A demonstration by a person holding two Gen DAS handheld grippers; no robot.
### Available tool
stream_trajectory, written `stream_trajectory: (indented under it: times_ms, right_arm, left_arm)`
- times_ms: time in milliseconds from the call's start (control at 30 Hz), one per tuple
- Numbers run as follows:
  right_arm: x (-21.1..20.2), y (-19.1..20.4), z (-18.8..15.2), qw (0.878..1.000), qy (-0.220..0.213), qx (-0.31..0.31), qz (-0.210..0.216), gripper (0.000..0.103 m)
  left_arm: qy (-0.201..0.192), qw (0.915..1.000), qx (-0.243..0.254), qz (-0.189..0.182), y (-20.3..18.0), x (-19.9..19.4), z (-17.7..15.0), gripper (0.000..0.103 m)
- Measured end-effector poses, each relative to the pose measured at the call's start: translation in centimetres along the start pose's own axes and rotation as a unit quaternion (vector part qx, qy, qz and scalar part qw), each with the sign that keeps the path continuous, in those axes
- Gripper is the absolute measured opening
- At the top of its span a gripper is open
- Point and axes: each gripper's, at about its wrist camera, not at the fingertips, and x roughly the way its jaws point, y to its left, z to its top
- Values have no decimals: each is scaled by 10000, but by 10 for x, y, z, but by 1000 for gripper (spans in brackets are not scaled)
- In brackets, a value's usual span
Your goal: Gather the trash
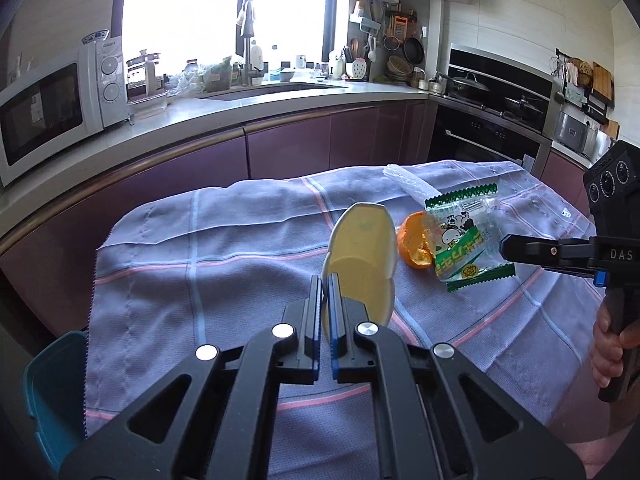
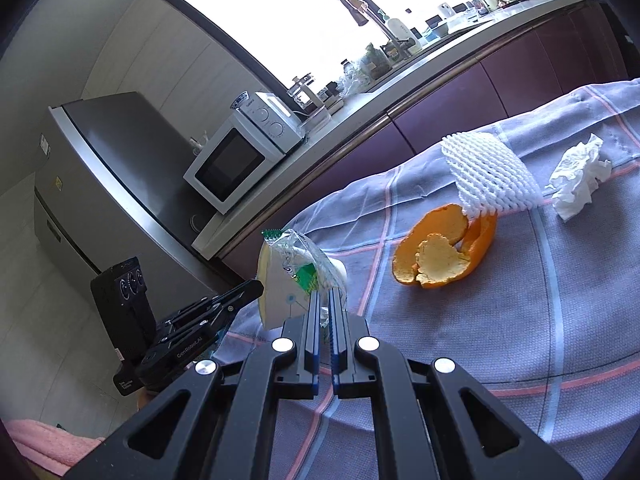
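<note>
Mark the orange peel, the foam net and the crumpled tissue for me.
orange peel point(image 2: 442, 254): right wrist view, on its pale inner side.
foam net point(image 2: 490, 172): right wrist view, mid mesh.
crumpled tissue point(image 2: 578, 178): right wrist view, centre fold.

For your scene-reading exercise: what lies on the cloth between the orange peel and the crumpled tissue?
The white foam fruit net, its near edge resting on the orange peel; the crumpled tissue lies beyond it. The right wrist view shows this.
</note>
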Motion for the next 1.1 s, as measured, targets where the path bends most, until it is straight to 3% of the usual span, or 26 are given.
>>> stream_trajectory:
  times_ms: [200, 333, 433, 667, 767, 833, 900, 1100]
  right_arm:
    - [14, 18, -2, 9998, 118, -140, 96, 3]
    - [24, 25, -5, 9995, 214, -172, 122, 3]
    - [29, 27, -8, 9994, 269, -193, 113, 3]
    - [38, 23, -13, 9987, 451, -228, -120, 3]
    - [33, 16, -16, 9981, 460, -206, -349, 11]
    - [26, 8, -18, 9976, 448, -140, -508, 25]
    - [21, -1, -23, 9954, 490, -99, -815, 50]
    - [21, -21, -42, 9929, 704, 253, -924, 50]
  left_arm:
    - [3, 9999, -110, 26, 19, -27, -15, 3]
    - [183, 9997, -74, 158, 27, -26, -25, 15]
    - [307, 9993, -228, 3, 35, -23, -31, 25]
    - [523, 9970, -520, -244, 48, -7, -31, 26]
    - [625, 9951, -688, -343, 52, 1, -31, 16]
    - [634, 9948, -709, -356, 52, 3, -32, 10]
    - [651, 9948, -706, -333, 51, 5, -33, 9]
    - [615, 9951, -729, -270, 50, 5, -35, 7]
